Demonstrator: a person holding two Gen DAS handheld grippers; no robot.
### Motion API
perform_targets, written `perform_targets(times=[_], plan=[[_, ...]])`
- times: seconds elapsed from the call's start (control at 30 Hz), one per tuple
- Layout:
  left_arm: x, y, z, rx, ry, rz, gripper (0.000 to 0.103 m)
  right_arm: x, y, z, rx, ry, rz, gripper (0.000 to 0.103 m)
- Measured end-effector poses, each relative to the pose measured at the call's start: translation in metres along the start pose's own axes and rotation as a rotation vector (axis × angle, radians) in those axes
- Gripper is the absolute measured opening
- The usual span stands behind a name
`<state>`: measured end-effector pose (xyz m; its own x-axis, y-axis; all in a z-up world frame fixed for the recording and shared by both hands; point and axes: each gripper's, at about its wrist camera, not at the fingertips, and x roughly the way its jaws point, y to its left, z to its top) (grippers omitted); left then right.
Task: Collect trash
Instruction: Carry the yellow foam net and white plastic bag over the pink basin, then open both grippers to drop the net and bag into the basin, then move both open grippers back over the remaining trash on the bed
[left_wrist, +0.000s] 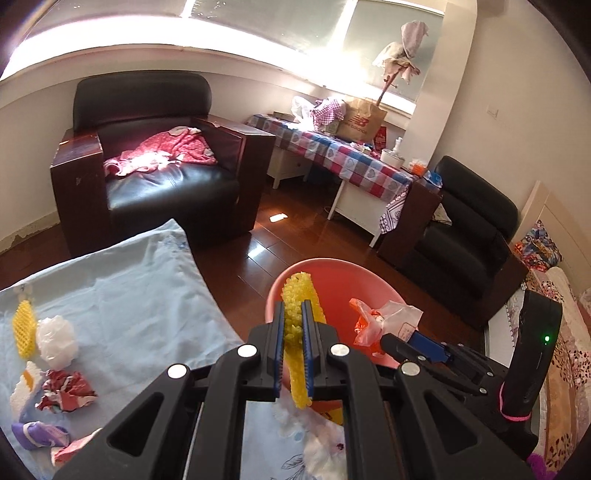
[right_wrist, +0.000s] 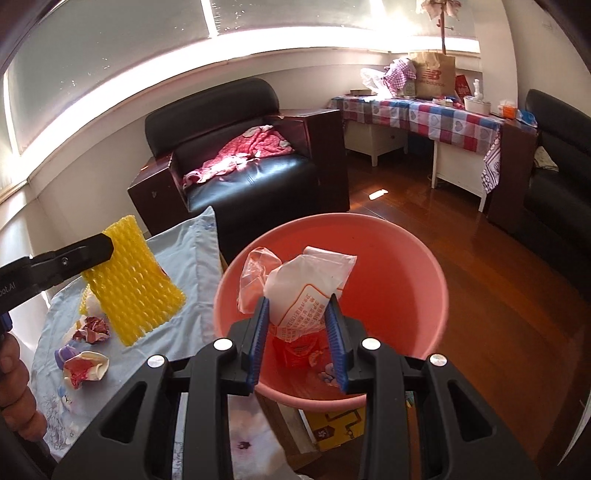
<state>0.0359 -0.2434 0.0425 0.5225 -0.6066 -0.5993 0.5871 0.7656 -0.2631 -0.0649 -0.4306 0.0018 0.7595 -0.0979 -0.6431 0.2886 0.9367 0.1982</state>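
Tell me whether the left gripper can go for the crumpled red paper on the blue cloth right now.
Probably not yet. The left gripper is shut on the yellow foam net, so nothing more fits between its fingers. The crumpled red paper itself lies uncovered on the blue cloth, so after a drop the way looks free.

Home living room, black leather armchair (left_wrist: 155, 155), checked-cloth table (left_wrist: 332, 155), wooden floor (left_wrist: 266, 243)
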Motion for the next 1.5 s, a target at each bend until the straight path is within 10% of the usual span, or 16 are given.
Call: perform_targets(times=[0.9,1.1,1.5], plan=[[0.090,-0.046,-0.026,0.038,0.148,0.009,0.011,0.031,-0.027,-0.011,-0.003,0.097,-0.087,0.033],[0.082,-0.043,-0.026,0.025,0.129,0.000,0.040,0.031,-0.026,-0.012,0.002,0.099,-0.078,0.042],[0.053,-0.036,-0.021,0.039,0.082,0.001,0.050,0.020,-0.015,-0.011,-0.005,0.068,-0.063,0.044]])
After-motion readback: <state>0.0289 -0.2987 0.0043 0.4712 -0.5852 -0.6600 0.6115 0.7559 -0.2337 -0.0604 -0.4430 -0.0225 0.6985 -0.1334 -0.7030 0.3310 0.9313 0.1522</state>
